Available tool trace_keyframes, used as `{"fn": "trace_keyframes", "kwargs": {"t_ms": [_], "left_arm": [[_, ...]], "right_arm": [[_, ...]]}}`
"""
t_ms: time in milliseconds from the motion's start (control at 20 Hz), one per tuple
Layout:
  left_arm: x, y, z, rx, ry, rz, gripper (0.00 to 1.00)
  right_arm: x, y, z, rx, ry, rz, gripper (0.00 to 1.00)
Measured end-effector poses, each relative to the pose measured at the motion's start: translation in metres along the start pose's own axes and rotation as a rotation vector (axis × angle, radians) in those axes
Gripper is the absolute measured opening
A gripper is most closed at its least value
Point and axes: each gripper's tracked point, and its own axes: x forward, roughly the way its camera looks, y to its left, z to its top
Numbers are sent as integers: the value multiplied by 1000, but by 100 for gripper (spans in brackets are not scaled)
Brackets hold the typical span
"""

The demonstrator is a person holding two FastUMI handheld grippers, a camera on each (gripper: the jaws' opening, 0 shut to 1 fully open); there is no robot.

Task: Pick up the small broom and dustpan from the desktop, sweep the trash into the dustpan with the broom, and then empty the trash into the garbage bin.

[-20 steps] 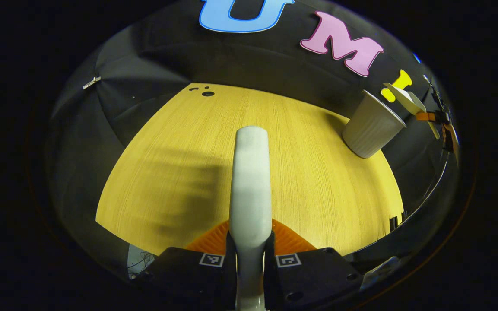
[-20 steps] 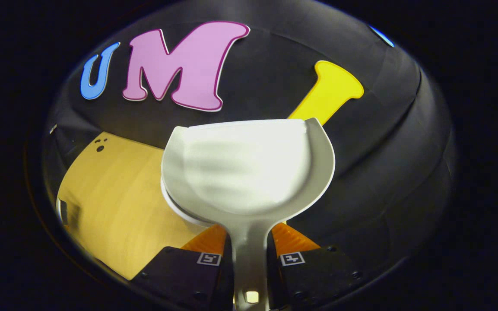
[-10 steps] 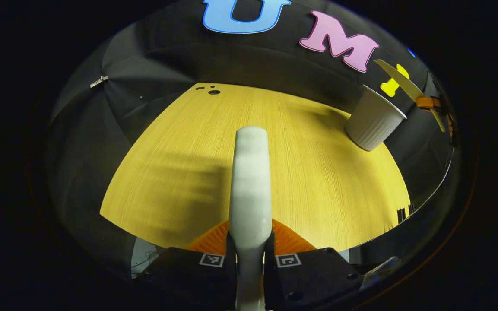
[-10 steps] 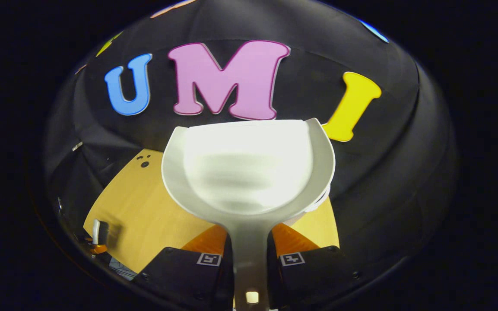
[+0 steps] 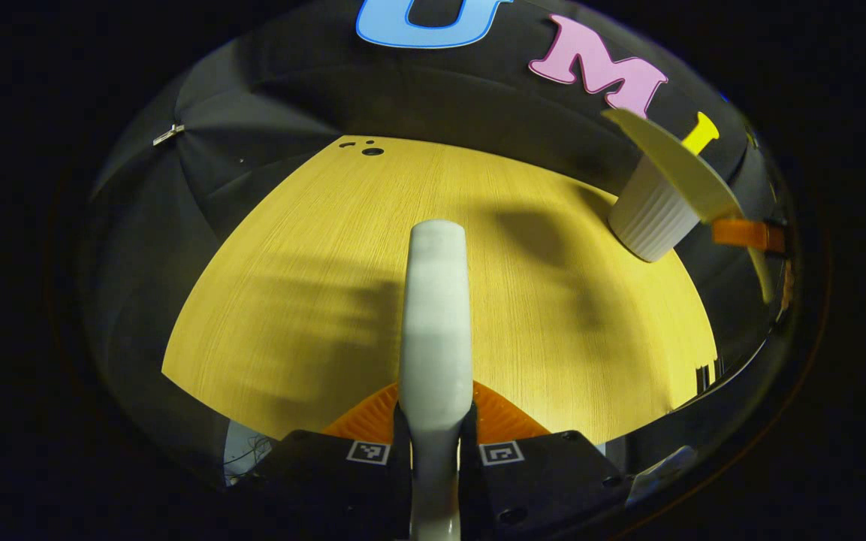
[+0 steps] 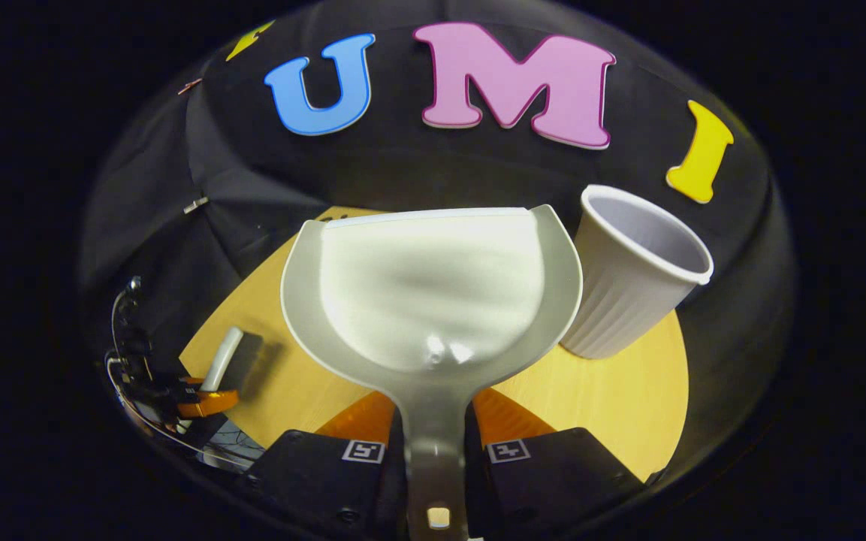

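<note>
- Left gripper [image 5: 435, 443]: its jaws pinch the pale handle of the small broom [image 5: 436, 315], which runs straight ahead, held above the yellow wood-grain worktop [image 5: 312, 248].
- Right gripper [image 6: 435, 443]: its jaws pinch the handle of the pale dustpan [image 6: 433, 293], whose scoop faces the camera with its open edge away, raised above the worktop.
- A white ribbed cup, the garbage bin [image 6: 632, 274], stands on the worktop just right of the dustpan.
- In the left gripper view the bin [image 5: 647, 218] sits far right, the dustpan's edge crossing in front of it.
- The broom's handle also appears at lower left in the right gripper view.
</note>
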Motion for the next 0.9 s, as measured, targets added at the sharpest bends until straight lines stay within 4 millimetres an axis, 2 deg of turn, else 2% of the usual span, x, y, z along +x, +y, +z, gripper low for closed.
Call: {"fn": "trace_keyframes", "kwargs": {"t_ms": [100, 150, 300, 350, 400, 500, 600, 850, 900], "left_arm": [[9, -3, 3, 1, 13, 5, 27], [15, -5, 2, 10, 25, 9, 27], [36, -8, 1, 49, 77, 28, 30], [43, -10, -1, 62, 99, 34, 30], [49, -12, -1, 75, 117, 41, 29], [64, -13, -1, 115, 148, 64, 29], [72, -12, -1, 188, 174, 110, 28], [81, -27, 5, 281, 211, 142, 30], [84, -28, 5, 304, 216, 151, 30]], "right_arm": [[6, -12, -15, 28, 49, 4, 38], [11, -11, -30, 31, 71, -5, 34], [24, -19, -76, 62, 141, -22, 34], [30, -20, -91, 81, 166, -24, 38], [32, -20, -104, 96, 194, -28, 35], [38, -20, -126, 117, 242, -28, 34], [41, -16, -139, 140, 268, -27, 35], [62, -17, -154, 98, 306, -41, 35], [63, -16, -153, 89, 306, -39, 31]]}}
